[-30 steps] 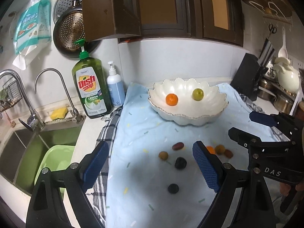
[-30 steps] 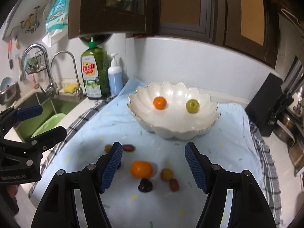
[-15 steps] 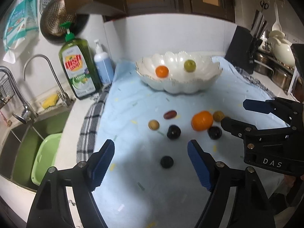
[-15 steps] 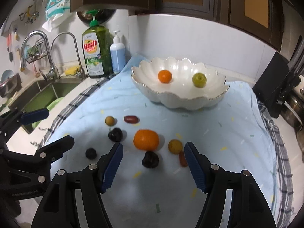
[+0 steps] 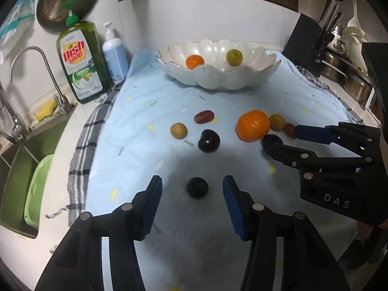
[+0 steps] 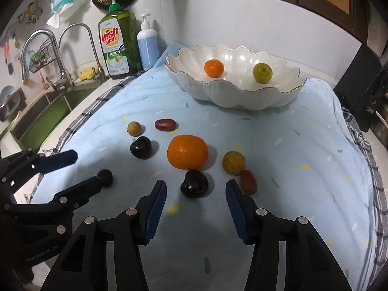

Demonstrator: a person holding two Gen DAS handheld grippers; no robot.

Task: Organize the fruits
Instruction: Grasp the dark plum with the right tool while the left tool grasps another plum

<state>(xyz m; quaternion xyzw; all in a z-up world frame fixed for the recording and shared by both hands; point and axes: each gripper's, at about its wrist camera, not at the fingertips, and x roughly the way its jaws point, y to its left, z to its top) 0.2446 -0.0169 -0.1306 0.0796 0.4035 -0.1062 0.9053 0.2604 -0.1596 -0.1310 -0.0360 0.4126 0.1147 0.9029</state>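
I am watching the white scalloped bowl [image 6: 235,92] sitting at the far edge of the blue cloth [image 6: 291,145], holding a small orange [image 6: 213,68] and a green fruit [image 6: 262,72]. My left gripper [image 5: 192,189] has just been closing, narrowed around a small dark fruit [image 5: 197,187] without touching it. Only the right wrist view is showing the right gripper [image 6: 196,189] closing likewise around a dark plum [image 6: 194,183] below the large orange [image 6: 187,151], pads apart from it.
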